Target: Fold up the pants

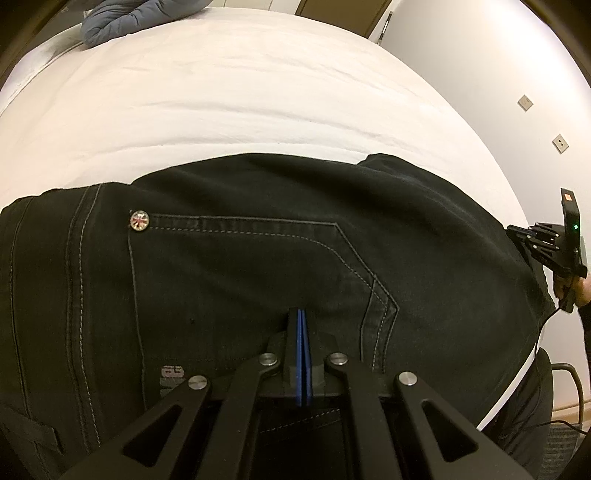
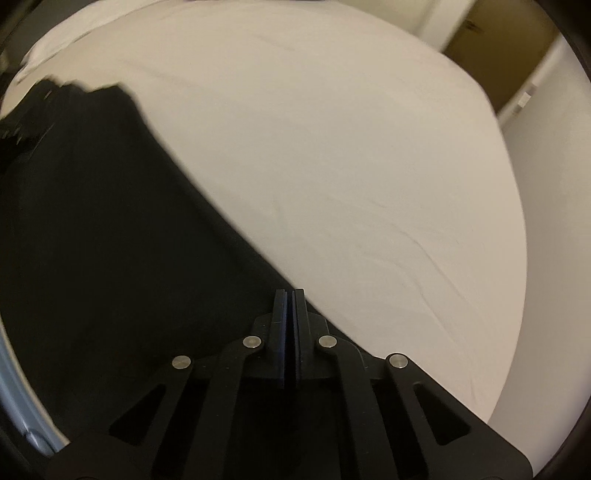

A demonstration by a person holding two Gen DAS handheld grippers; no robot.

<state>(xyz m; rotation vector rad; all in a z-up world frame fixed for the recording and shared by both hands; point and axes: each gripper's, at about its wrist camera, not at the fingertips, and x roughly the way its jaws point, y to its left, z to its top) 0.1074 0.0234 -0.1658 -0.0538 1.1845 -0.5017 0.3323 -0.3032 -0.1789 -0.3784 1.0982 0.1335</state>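
White bed sheet [image 1: 258, 110] fills both views, pale wall w/ two small wall plates [image 1: 524, 102] to the right, a blue-grey garment [image 1: 129, 18] bunched at the far corner of the bed. Black pants [image 1: 258, 258] lie flat across the near side of the bed, back side up: rear pocket w/ light stitching and a metal rivet [image 1: 139, 220] at its corner face the camera. Waist end sits toward the left of the left wrist view, legs run off to the right. Laid out flat like this prob. so a fold can start from the near edge.

Left gripper [image 1: 300, 317] points steeply down at the seat area, just below the pocket. Blue pads are pressed together, no gap showing; tips sit right at the fabric, but can't tell if any cloth is pinched between them or they just rest on it.

Right gripper [image 2: 290, 299] is over the leg part, tips at the far edge of the dark cloth where it meets the sheet. Jaws are clenched, only a thin dark line between the pads; whether that edge is caught in them is unclear, view is blurry. In the left view it shows at the far right, w/ a hand [image 1: 576, 291] behind it.

Judgement: both ends being gripped, fold itself not yet made.
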